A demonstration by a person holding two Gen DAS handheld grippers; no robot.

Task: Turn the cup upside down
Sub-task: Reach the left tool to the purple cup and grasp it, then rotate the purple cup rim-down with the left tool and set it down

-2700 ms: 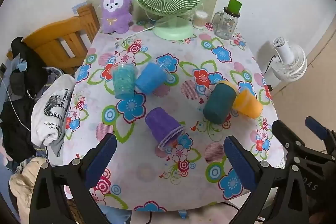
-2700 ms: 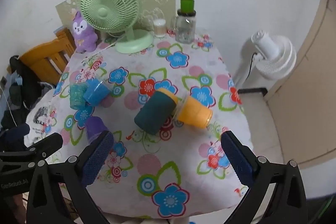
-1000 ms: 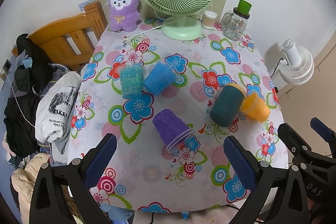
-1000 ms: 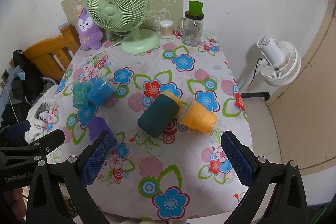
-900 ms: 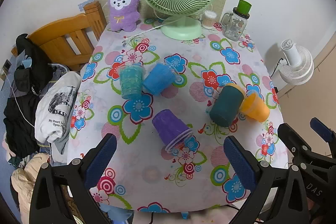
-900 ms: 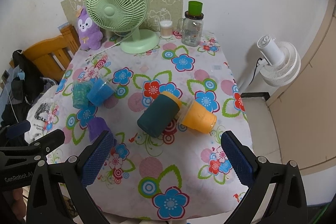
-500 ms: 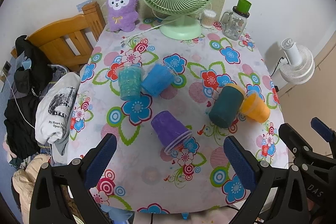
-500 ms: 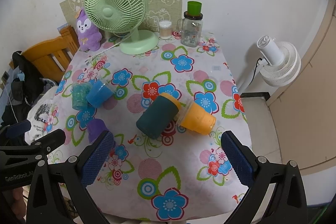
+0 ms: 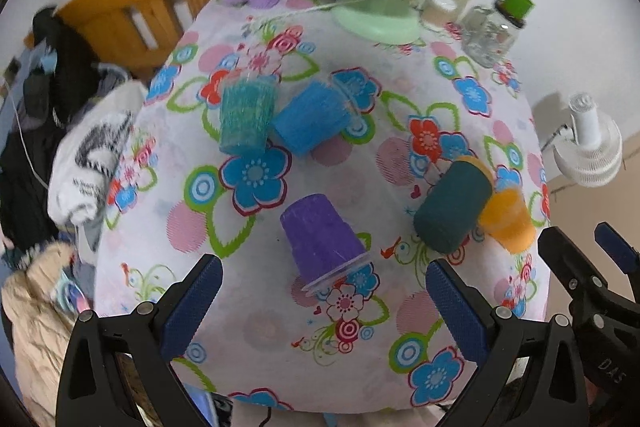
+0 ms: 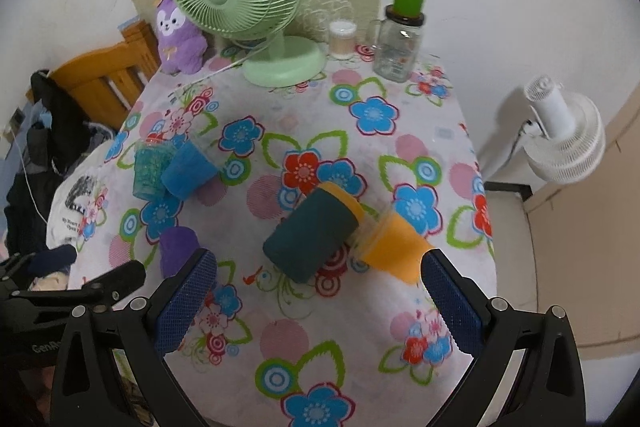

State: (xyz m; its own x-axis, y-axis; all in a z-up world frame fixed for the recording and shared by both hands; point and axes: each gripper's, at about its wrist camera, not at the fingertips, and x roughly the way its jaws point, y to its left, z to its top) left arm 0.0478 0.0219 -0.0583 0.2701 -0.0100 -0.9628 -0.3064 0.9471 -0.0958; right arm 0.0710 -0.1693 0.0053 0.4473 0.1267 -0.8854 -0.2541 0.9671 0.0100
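Observation:
Several cups lie on their sides on the flowered tablecloth (image 9: 256,323). A purple cup (image 9: 320,235) lies just ahead of my open, empty left gripper (image 9: 320,307), mouth toward me. A dark teal cup (image 9: 452,207) and an orange cup (image 9: 508,219) lie touching at the right. A teal cup (image 9: 244,119) and a blue cup (image 9: 308,123) lie farther back. In the right wrist view my open, empty right gripper (image 10: 320,299) is above the table's near part, with the dark teal cup (image 10: 312,239) and orange cup (image 10: 396,247) just ahead.
A green desk fan (image 10: 256,15), a purple plush toy (image 10: 176,35), a small jar (image 10: 342,39) and a green-capped glass jar (image 10: 400,39) stand at the back. A wooden chair (image 9: 124,15) with clothes is left. A white floor fan (image 10: 560,139) stands right.
Both grippers have moved forward and lower toward the table; the cups look larger and nearer. No cup has moved.

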